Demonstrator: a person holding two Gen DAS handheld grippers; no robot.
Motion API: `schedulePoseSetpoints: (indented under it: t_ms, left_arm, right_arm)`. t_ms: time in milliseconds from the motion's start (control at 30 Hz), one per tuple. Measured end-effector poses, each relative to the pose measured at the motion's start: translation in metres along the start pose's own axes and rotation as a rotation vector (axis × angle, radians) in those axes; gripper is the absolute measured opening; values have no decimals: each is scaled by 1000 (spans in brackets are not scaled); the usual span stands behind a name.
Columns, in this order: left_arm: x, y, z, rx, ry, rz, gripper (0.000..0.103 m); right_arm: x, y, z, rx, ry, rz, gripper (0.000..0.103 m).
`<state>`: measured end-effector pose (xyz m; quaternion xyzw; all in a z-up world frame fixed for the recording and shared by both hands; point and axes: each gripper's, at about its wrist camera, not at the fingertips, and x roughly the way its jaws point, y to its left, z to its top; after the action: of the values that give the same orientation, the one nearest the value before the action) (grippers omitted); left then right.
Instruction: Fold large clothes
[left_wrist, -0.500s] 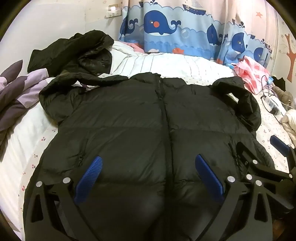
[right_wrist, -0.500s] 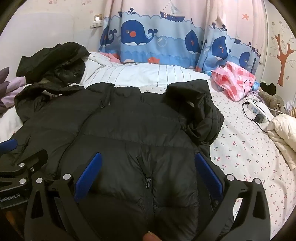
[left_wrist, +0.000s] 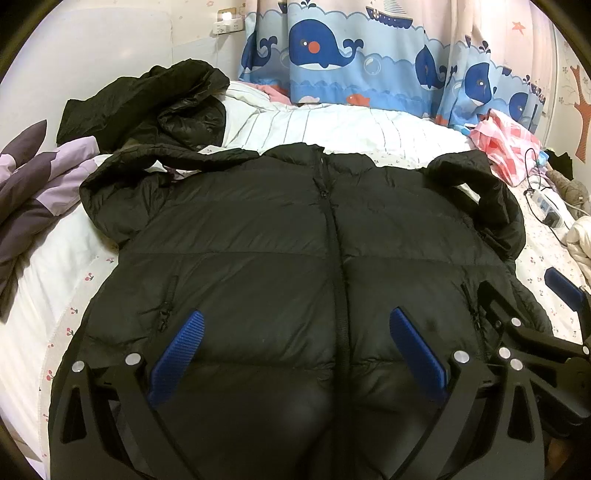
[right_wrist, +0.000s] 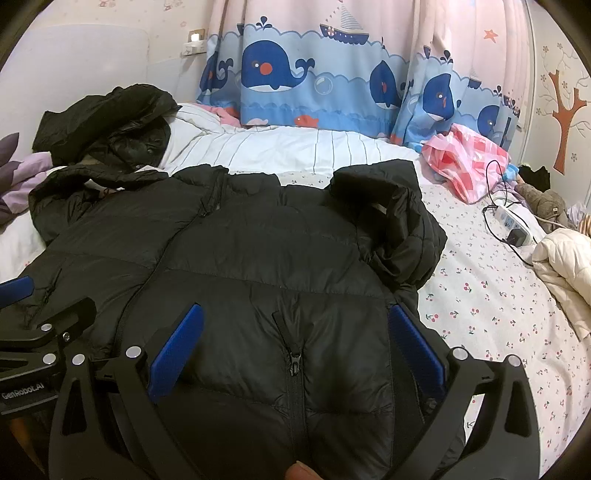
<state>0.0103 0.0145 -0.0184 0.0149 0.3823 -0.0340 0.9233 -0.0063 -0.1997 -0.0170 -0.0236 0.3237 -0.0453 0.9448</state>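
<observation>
A large black puffer jacket (left_wrist: 295, 240) lies front up and zipped on the bed, its collar toward the curtain; it also shows in the right wrist view (right_wrist: 266, 266). Its left sleeve (left_wrist: 122, 184) spreads outward. Its right sleeve (right_wrist: 402, 221) is bunched and folded over the shoulder. My left gripper (left_wrist: 295, 347) is open, above the jacket's lower front over the zipper. My right gripper (right_wrist: 295, 350) is open, above the lower right panel by a pocket zipper (right_wrist: 291, 354). Neither holds anything.
A second black jacket (left_wrist: 147, 107) is heaped at the far left beside a purple quilt (left_wrist: 33, 192). A pink plastic bag (right_wrist: 465, 162), a power strip with cables (right_wrist: 513, 225) and a cream jacket (right_wrist: 565, 266) lie on the floral sheet (right_wrist: 491, 306) at the right. A whale curtain (left_wrist: 369, 55) hangs behind.
</observation>
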Motion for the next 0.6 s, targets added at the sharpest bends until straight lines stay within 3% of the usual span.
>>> schedulePoseSetpoints:
  t_ms: [600]
  left_arm:
    - [3,-2,-1,17,20,29,96]
  right_arm:
    - [4,-2,-1,-10,-13,3,97]
